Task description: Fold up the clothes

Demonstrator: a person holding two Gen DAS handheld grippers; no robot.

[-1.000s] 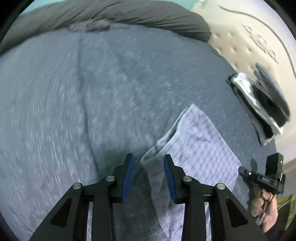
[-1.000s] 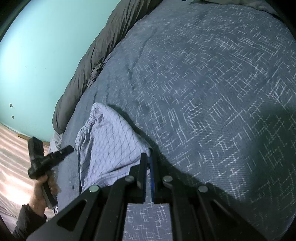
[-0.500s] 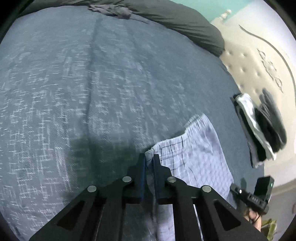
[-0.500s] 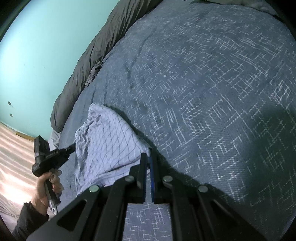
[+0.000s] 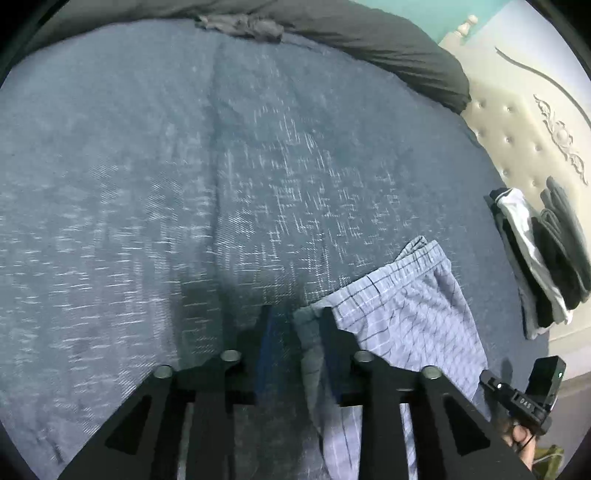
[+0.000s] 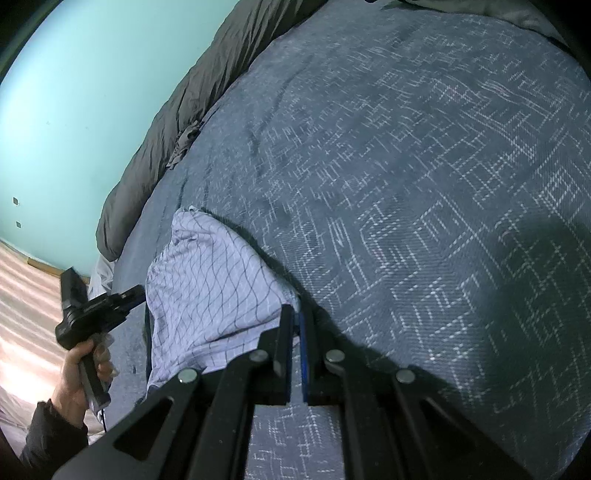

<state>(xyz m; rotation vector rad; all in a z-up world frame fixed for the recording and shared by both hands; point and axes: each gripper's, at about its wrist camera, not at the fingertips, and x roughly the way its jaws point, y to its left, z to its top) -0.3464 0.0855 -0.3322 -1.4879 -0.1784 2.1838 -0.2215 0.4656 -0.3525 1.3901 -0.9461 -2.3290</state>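
Observation:
Light blue checked shorts point(image 5: 406, 314) lie on the blue patterned bedspread point(image 5: 184, 184), with the waistband toward the bed's middle. My left gripper point(image 5: 295, 325) points down at the waistband's near corner. Its jaws are opening, and the corner lies loose between them against the right finger point(image 5: 328, 332). In the right wrist view the shorts point(image 6: 210, 280) are bunched up. My right gripper point(image 6: 295, 317) is shut on their opposite corner and holds it just above the bedspread. A hand holds the left gripper point(image 6: 96, 310) at the shorts' far edge.
A stack of folded dark and white clothes point(image 5: 535, 266) lies beside the cream tufted headboard point(image 5: 535, 122). A dark grey duvet point(image 5: 369, 37) is rolled along the bed's far edge, with a small grey garment point(image 5: 240, 26) against it. Beyond the bed is a teal wall point(image 6: 74, 110).
The left jaws closed on the waistband corner, then parted again, and the corner now lies loose between them. The shorts shifted and bunched a little. The right gripper has kept still.

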